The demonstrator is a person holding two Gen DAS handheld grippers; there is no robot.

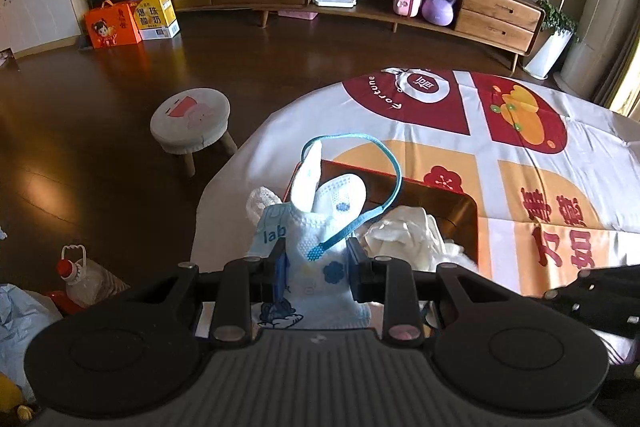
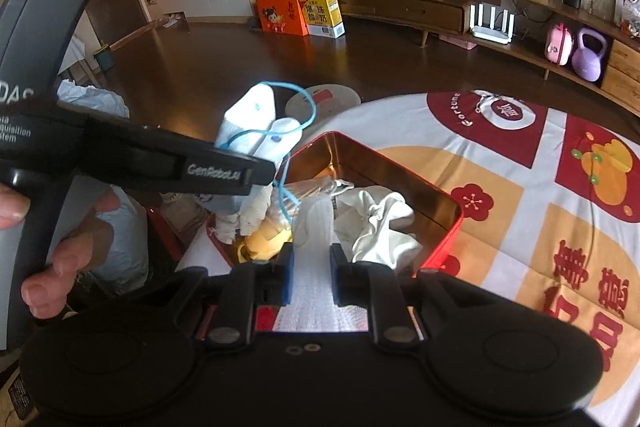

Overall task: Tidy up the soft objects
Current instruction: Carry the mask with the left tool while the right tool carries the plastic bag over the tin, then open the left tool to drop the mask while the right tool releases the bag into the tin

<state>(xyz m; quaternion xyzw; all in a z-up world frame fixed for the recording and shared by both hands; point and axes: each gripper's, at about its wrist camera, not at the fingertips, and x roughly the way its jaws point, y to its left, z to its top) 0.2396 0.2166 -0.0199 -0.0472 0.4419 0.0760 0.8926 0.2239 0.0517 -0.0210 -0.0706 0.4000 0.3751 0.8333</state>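
My left gripper (image 1: 318, 259) is shut on a bundle of white and blue face masks (image 1: 316, 223) whose blue ear loop (image 1: 384, 163) arches above them. It hangs just over the near left corner of a red tin box (image 1: 460, 203). White cloth (image 1: 408, 235) lies crumpled inside the box. My right gripper (image 2: 312, 267) is shut on a white textured cloth strip (image 2: 314, 227) at the near edge of the red tin box (image 2: 440, 239). In the right wrist view the left gripper's body (image 2: 160, 163) crosses at left, carrying the face masks (image 2: 256, 123).
The box rests on a table under a red, orange and white printed cloth (image 1: 520, 147). A small round stool (image 1: 190, 123) stands on the dark floor left of the table. A plastic bottle (image 1: 80, 279) sits low at left. A hand (image 2: 60, 247) holds the left gripper's handle.
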